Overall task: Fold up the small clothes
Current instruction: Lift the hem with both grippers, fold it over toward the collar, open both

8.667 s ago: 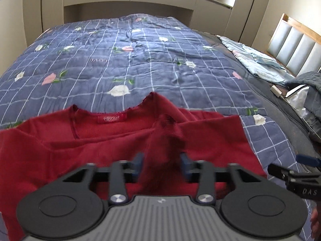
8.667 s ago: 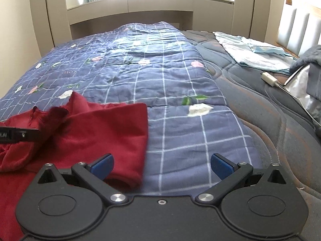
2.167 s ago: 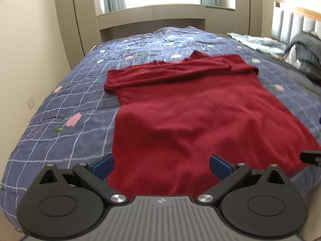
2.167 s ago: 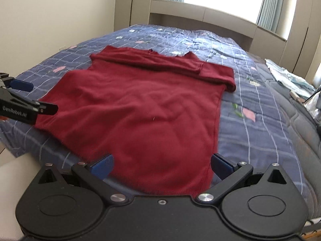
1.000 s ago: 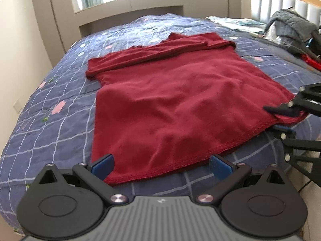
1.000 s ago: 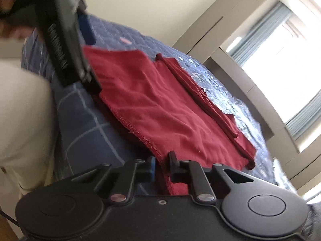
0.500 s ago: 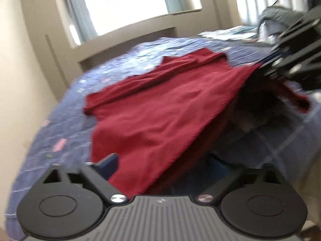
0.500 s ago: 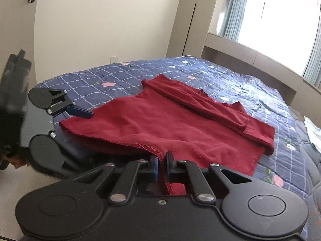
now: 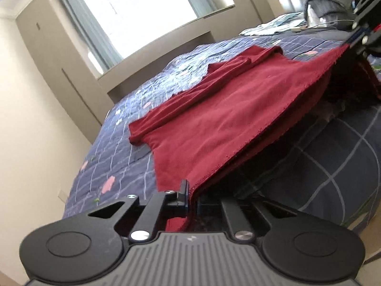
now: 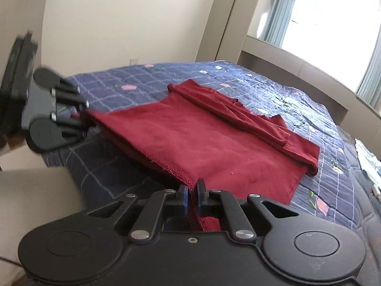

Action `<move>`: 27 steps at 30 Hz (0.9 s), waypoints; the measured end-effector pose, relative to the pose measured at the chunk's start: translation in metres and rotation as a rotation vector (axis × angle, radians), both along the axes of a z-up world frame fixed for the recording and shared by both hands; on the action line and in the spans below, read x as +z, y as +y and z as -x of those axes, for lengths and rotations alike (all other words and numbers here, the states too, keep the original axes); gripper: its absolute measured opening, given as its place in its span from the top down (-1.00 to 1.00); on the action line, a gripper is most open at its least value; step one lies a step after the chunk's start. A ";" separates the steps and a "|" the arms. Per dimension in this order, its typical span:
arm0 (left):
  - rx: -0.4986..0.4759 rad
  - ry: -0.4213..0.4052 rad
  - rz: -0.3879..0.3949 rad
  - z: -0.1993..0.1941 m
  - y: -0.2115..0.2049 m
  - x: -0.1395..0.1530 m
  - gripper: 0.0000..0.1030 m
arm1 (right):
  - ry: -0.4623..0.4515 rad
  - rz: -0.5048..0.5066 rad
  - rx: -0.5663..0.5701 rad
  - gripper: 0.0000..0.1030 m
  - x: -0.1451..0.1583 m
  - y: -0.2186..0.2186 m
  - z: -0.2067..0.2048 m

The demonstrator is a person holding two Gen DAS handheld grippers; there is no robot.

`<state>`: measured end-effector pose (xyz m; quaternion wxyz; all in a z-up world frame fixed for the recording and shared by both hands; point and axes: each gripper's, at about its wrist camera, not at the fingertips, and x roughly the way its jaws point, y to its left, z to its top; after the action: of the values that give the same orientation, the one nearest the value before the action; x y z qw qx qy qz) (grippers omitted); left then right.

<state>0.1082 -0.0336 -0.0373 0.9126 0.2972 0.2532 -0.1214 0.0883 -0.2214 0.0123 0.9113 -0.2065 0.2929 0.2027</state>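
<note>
Right wrist, red shirt (sleeves folded), hem lifted

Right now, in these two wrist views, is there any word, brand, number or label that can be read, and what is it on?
No readable text in either view.
left gripper: only a small pale mark on its grey ribbed housing, too small to read.
right gripper: no lettering visible on its body.
red garment: no tag or print showing.
blue quilt: grid and flower pattern only, no visible words.
</note>
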 end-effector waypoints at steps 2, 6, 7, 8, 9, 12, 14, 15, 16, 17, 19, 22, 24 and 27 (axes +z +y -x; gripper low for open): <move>-0.022 -0.007 -0.013 0.002 0.001 0.006 0.90 | -0.005 0.026 0.017 0.87 0.001 0.001 -0.001; -0.058 0.001 -0.002 -0.008 0.005 0.031 0.91 | -0.005 0.044 0.054 0.88 0.018 -0.001 -0.012; -0.066 0.011 0.011 -0.014 0.006 0.039 0.91 | -0.010 0.050 0.065 0.88 0.025 -0.002 -0.018; -0.074 0.027 0.030 -0.022 0.008 0.048 0.91 | -0.016 0.055 0.075 0.88 0.032 -0.003 -0.023; -0.085 0.044 0.047 -0.029 0.011 0.057 0.91 | -0.025 0.065 0.087 0.88 0.041 -0.005 -0.030; -0.123 0.064 0.059 -0.058 0.013 0.085 0.91 | -0.050 0.084 0.111 0.87 0.067 -0.013 -0.063; -0.153 0.070 0.063 -0.079 0.012 0.103 0.91 | -0.021 0.071 0.124 0.87 0.084 -0.022 -0.098; -0.166 0.097 0.090 -0.093 0.012 0.112 0.91 | 0.000 0.048 0.129 0.86 0.092 -0.027 -0.117; -0.172 0.142 0.129 -0.109 0.014 0.120 0.91 | 0.033 0.022 0.136 0.86 0.098 -0.033 -0.138; -0.173 0.207 0.177 -0.130 0.016 0.127 0.90 | 0.067 0.000 0.144 0.86 0.102 -0.039 -0.159; -0.160 0.309 0.228 -0.174 0.019 0.138 0.90 | 0.094 -0.023 0.161 0.86 0.108 -0.048 -0.200; -0.162 0.369 0.230 -0.233 0.018 0.145 0.90 | 0.138 -0.052 0.180 0.85 0.109 -0.060 -0.261; -0.158 0.399 0.214 -0.273 0.012 0.144 0.90 | 0.146 -0.059 0.196 0.86 0.105 -0.066 -0.299; -0.147 0.431 0.182 -0.329 0.002 0.137 0.90 | 0.170 -0.077 0.190 0.85 0.094 -0.074 -0.353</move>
<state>0.4370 -0.0313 0.0993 0.8493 0.1988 0.4077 -0.2703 0.4413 -0.2952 0.1068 0.8673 -0.1802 0.3401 0.3158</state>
